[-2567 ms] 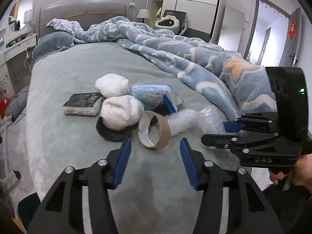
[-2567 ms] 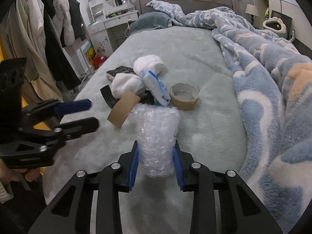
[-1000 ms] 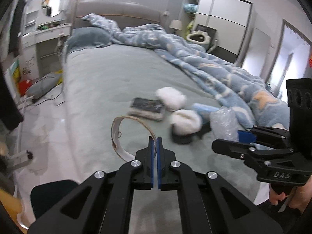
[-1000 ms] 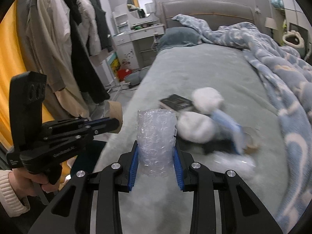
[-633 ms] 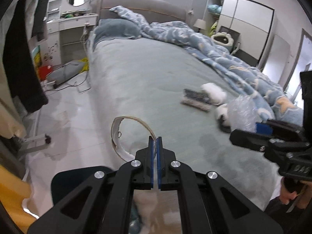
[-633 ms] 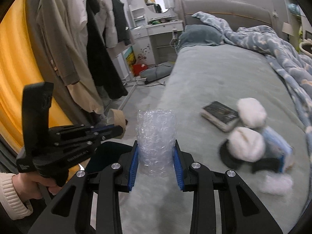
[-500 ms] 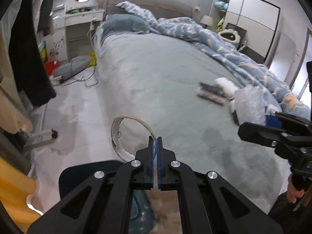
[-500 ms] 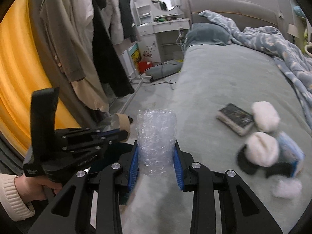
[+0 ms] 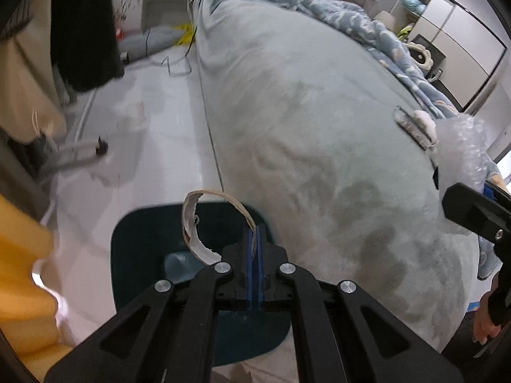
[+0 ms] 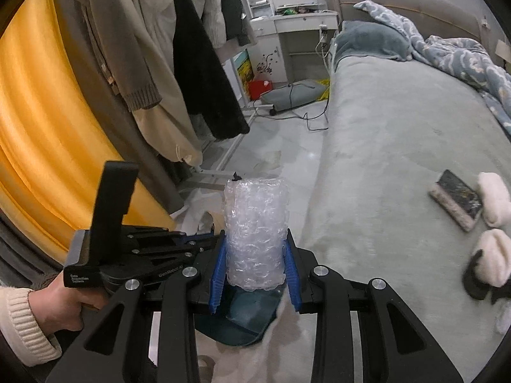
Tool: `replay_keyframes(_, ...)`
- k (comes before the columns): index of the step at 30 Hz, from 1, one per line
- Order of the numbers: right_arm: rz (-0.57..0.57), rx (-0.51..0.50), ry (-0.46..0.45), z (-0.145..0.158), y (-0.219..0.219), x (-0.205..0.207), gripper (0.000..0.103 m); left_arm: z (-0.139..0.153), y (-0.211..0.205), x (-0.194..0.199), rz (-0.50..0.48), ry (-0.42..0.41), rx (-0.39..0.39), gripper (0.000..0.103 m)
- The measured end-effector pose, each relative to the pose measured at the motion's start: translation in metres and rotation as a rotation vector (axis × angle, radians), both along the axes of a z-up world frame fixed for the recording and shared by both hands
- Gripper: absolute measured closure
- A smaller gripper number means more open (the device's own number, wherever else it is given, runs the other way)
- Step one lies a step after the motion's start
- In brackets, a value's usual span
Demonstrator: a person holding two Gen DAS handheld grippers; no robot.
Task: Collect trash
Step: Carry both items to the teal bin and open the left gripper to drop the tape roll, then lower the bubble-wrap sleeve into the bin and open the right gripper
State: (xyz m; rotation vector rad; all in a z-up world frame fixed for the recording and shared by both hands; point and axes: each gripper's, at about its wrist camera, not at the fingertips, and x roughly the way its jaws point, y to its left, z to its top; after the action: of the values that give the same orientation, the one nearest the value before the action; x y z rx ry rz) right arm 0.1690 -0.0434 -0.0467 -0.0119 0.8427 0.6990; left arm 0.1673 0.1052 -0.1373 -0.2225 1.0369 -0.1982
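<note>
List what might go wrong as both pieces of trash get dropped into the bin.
The left tongs pinch only the thin wall of the tape ring, which overhangs the bin's far side and may bounce out. The bubble wrap is light, and the bin sits partly hidden below the right tongs, so it may miss.

Bin [image 9: 134, 255]: dark teal; near rim hidden behind the left tool [image 9: 254, 249], contents blurred.
Same bin, right wrist view: only a slice shows under the bubble wrap [image 10: 255, 239] and right tool [image 10: 255, 274].
Cardboard ring [image 9: 191, 223]: right end hidden between the tool's blue pads.
Book [image 10: 456, 202] and white fluffy pieces [image 10: 491, 258]: blurred; farthest piece cut by the picture's edge.
Right tool in left view: cut off by the edge.
</note>
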Motion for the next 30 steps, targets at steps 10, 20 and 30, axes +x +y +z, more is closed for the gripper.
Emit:
replay_keyframes(10, 0.025, -0.008, 0.058, -0.016, 0.033, 0.010, 0.070, -0.029, 0.026, -0.004, 0.007, 0.167, -0.017, 0.099)
replay_keyframes(20, 0.026, -0.031, 0.124, -0.035, 0.060, 0.020, 0.070, -0.025, 0.037, -0.022, -0.035, 0.184, 0.029, 0.056)
replay_keyframes(30, 0.038, -0.099, 0.197, -0.064, 0.089, 0.026, 0.070, -0.007, 0.057, -0.038, -0.042, 0.135, 0.080, 0.046)
